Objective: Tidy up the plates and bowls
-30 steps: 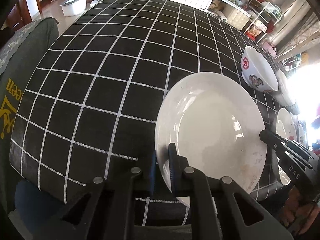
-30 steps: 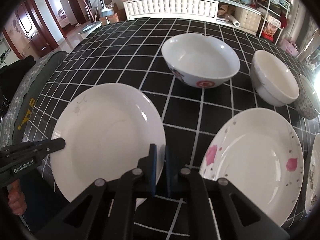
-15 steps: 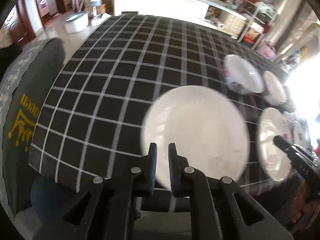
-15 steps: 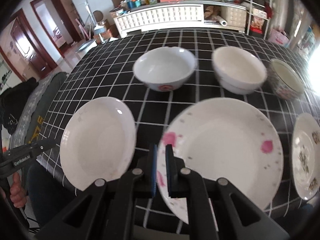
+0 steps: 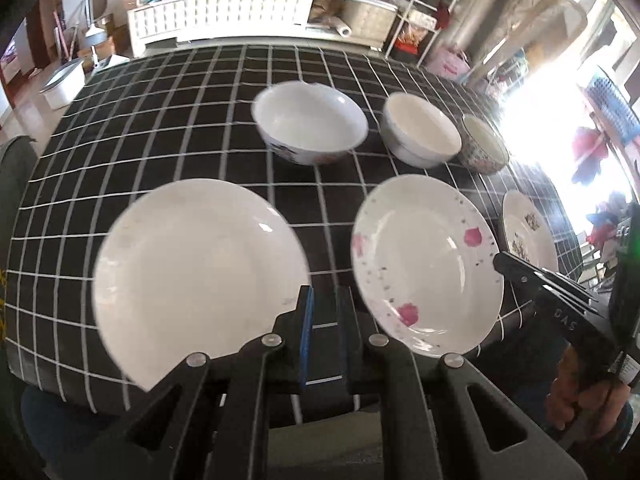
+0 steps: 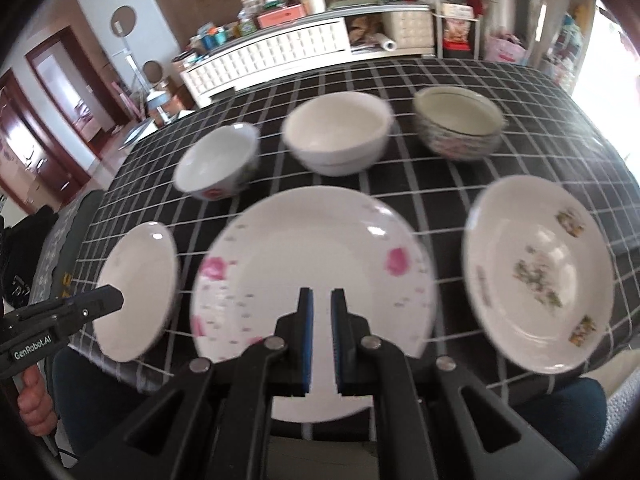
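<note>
Plates [image 6: 312, 264] and bowls [image 6: 338, 136] on checked tablecloth [image 5: 160, 144], tools closed, empty

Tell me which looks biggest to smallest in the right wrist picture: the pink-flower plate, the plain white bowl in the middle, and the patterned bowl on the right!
1. pink-flower plate, clearly the biggest, though it is also nearest the camera.
2. and 3. plain white bowl and patterned bowl: they look about alike, so I will not rank them.

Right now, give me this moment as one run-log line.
left gripper: jaws shut, empty | right gripper: jaws shut, empty | three plates, three bowls on tablecloth, unstacked | plain plate nearest left
</note>
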`<action>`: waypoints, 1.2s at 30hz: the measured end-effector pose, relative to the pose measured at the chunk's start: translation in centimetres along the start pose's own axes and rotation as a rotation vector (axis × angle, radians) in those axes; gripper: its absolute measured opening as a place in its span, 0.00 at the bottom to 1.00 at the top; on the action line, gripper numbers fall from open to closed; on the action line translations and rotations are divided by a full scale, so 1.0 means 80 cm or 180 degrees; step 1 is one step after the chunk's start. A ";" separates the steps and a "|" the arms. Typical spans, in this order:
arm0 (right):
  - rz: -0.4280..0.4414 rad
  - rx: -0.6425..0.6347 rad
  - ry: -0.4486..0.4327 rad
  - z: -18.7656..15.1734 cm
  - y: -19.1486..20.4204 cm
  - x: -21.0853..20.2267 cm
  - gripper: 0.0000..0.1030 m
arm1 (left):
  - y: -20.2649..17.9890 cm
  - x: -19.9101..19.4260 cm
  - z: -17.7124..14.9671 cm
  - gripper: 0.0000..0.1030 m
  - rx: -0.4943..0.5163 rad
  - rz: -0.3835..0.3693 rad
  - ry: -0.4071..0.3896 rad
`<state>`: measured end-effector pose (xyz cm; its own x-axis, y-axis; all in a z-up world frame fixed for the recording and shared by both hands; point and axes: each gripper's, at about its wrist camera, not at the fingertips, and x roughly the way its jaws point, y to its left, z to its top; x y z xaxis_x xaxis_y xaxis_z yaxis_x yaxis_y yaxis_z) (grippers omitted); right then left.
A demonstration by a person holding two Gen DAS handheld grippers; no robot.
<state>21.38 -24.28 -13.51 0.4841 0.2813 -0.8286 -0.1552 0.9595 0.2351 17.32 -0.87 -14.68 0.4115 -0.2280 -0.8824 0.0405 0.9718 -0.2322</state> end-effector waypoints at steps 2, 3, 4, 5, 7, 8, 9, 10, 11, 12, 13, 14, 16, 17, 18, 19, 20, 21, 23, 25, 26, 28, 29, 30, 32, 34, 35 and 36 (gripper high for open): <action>-0.0043 0.0025 -0.0009 -0.001 -0.012 -0.001 0.11 | -0.011 0.012 0.004 0.10 0.0009 -0.0028 0.0056; -0.0053 0.0052 -0.0009 -0.002 -0.020 -0.001 0.11 | -0.014 0.016 0.005 0.10 0.0013 -0.0034 0.0074; -0.0055 0.0076 -0.0004 -0.003 -0.027 -0.002 0.11 | -0.018 0.021 0.007 0.10 0.0026 -0.0037 0.0100; -0.0063 0.0102 0.0003 -0.004 -0.032 0.000 0.11 | -0.022 0.026 0.009 0.10 0.0037 -0.0027 0.0113; -0.0069 0.0149 0.0022 -0.004 -0.042 0.004 0.11 | -0.029 0.033 0.011 0.10 0.0079 -0.0015 0.0133; -0.0067 0.0171 0.0040 -0.005 -0.045 0.007 0.11 | -0.032 0.038 0.011 0.10 0.0101 0.0005 0.0148; -0.0060 0.0186 0.0054 -0.005 -0.049 0.009 0.11 | -0.034 0.041 0.011 0.10 0.0115 0.0017 0.0164; -0.0055 0.0201 0.0071 -0.006 -0.051 0.013 0.11 | -0.034 0.045 0.011 0.10 0.0127 0.0030 0.0187; -0.0048 0.0209 0.0083 -0.006 -0.052 0.015 0.11 | -0.035 0.050 0.013 0.10 0.0138 0.0038 0.0214; -0.0047 0.0213 0.0089 -0.006 -0.052 0.017 0.11 | -0.036 0.056 0.015 0.10 0.0146 0.0042 0.0238; -0.0048 0.0218 0.0096 -0.005 -0.053 0.019 0.11 | -0.036 0.060 0.016 0.10 0.0150 0.0049 0.0254; -0.0046 0.0223 0.0105 -0.004 -0.054 0.021 0.11 | -0.037 0.063 0.016 0.10 0.0159 0.0060 0.0268; -0.0060 0.0209 0.0080 -0.002 -0.058 0.021 0.11 | -0.036 0.071 0.017 0.10 0.0170 0.0071 0.0297; -0.0070 0.0202 0.0073 0.000 -0.059 0.022 0.11 | -0.036 0.074 0.018 0.10 0.0168 0.0073 0.0314; -0.0072 0.0203 0.0081 0.002 -0.061 0.024 0.11 | -0.036 0.077 0.019 0.10 0.0164 0.0070 0.0330; -0.0066 0.0208 0.0099 0.003 -0.062 0.026 0.11 | -0.036 0.081 0.020 0.10 0.0156 0.0070 0.0347; -0.0048 0.0211 0.0087 0.005 -0.064 0.026 0.11 | -0.035 0.085 0.020 0.10 0.0149 0.0064 0.0363; -0.0047 0.0205 0.0089 0.006 -0.065 0.027 0.11 | -0.035 0.088 0.021 0.10 0.0145 0.0063 0.0377; -0.0066 0.0174 0.0084 0.007 -0.065 0.028 0.11 | -0.034 0.093 0.022 0.10 0.0139 0.0056 0.0397; -0.0079 0.0179 0.0169 0.008 -0.067 0.036 0.11 | -0.034 0.099 0.022 0.10 0.0139 0.0050 0.0423; -0.0052 0.0197 0.0218 0.007 -0.068 0.040 0.11 | -0.034 0.101 0.023 0.10 0.0145 0.0050 0.0431; 0.0002 0.0237 0.0260 0.005 -0.072 0.046 0.11 | -0.034 0.104 0.024 0.10 0.0151 0.0047 0.0442; 0.0014 0.0246 0.0248 0.004 -0.072 0.046 0.11 | -0.033 0.105 0.024 0.10 0.0151 0.0039 0.0447; 0.0011 0.0236 0.0247 0.004 -0.072 0.047 0.11 | -0.033 0.105 0.025 0.10 0.0148 0.0032 0.0450; -0.0009 0.0215 0.0243 0.005 -0.070 0.049 0.11 | -0.030 0.107 0.025 0.10 0.0134 0.0004 0.0453; -0.0034 0.0205 0.0234 0.005 -0.069 0.049 0.11 | -0.031 0.107 0.026 0.10 0.0157 0.0005 0.0454; -0.0048 0.0191 0.0230 0.005 -0.068 0.048 0.12 | -0.032 0.106 0.025 0.10 0.0177 0.0013 0.0445; -0.0072 0.0167 0.0226 0.005 -0.067 0.048 0.12 | -0.032 0.105 0.025 0.10 0.0192 0.0021 0.0432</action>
<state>24.40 -28.31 -17.77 0.4245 0.2595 -0.8674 -0.0986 0.9656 0.2406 22.48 -5.19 -20.72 0.2851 -0.2236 -0.9320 0.0945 0.9742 -0.2048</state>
